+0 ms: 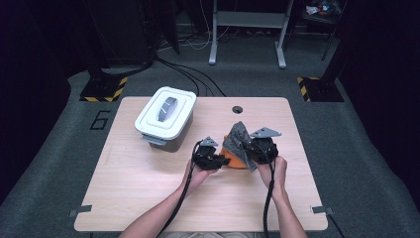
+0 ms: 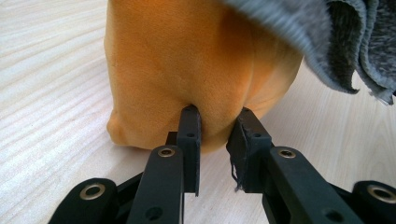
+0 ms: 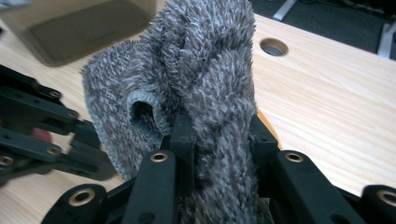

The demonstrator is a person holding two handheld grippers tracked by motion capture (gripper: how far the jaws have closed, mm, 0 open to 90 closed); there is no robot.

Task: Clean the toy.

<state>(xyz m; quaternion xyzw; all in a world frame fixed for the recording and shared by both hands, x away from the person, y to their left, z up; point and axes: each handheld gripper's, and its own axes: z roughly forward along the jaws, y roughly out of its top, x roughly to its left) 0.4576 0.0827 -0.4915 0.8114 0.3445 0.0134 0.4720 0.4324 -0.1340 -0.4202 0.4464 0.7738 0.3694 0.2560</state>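
- Your left gripper (image 2: 217,116) pinched a fold of the orange cloth (image 2: 187,60), which lay bunched on the worktop (image 1: 148,188) right of the lidded white box (image 1: 165,117).
- Your right gripper (image 3: 217,128) was clamped on the grey fuzzy cloth (image 3: 205,70), held raised and draped over the orange one.
- Judging by this, both cloths were gripped but not yet separated or laid flat; most of the work remained.

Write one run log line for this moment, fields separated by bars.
left gripper: shut on orange cloth | right gripper: shut on grey cloth | bin: lidded
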